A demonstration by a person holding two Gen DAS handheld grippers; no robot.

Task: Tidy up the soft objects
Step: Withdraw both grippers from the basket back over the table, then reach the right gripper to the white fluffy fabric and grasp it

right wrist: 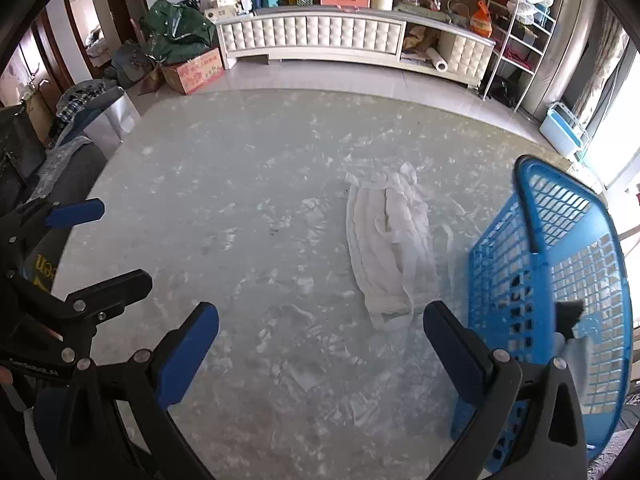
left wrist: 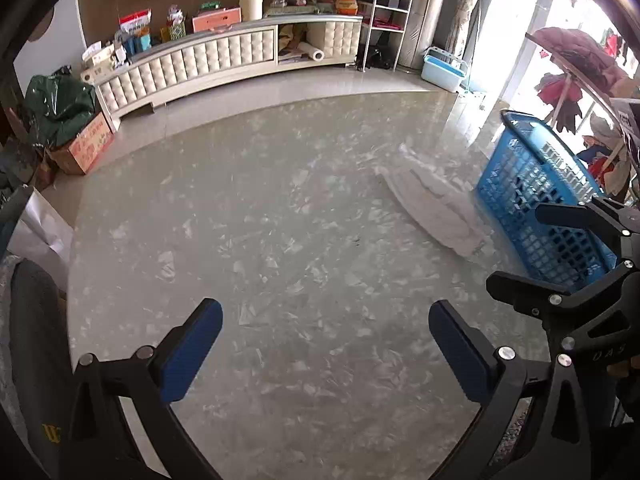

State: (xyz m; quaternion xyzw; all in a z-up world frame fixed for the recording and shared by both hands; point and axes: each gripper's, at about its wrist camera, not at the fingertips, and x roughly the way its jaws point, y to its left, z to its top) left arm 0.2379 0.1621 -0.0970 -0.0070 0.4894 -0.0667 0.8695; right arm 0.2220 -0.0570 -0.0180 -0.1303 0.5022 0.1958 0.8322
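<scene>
Round marbled table (right wrist: 240, 240), grey-white, mostly bare; lots of free room centre and left. Far edge curves along pale floor tiles (right wrist: 340, 76), near-left edge meets a dark chair back (left wrist: 32, 320). Right side crowded: blue plastic basket (right wrist: 560, 280) standing close to the table's right rim, lattice walls, tall handle arched over top.

Basket contents: hard to tell thru the mesh. Dark shapes behind the lattice in both views, plus a dark scrap and something pale near the rim in right wrist view; can't identify.

White cloth (right wrist: 392, 248), crumpled, elongated, w/ thin straps trailing, flat on table just left of basket, nearly touching its wall. In left wrist view same cloth (left wrist: 436, 204) lies far right, next to the basket (left wrist: 540, 208).

Right gripper (right wrist: 320, 340): blue-padded fingers spread wide, nothing held, above bare table; cloth's near end just ahead, toward the right finger. Left gripper (left wrist: 326, 340): also spread wide, empty, over bare tabletop; cloth well ahead and to the right. Grippers side by side, each visible at the edge of the other's view.

Background: long quilted cream cabinet (right wrist: 320, 36) along far wall, cluttered on top.
</scene>
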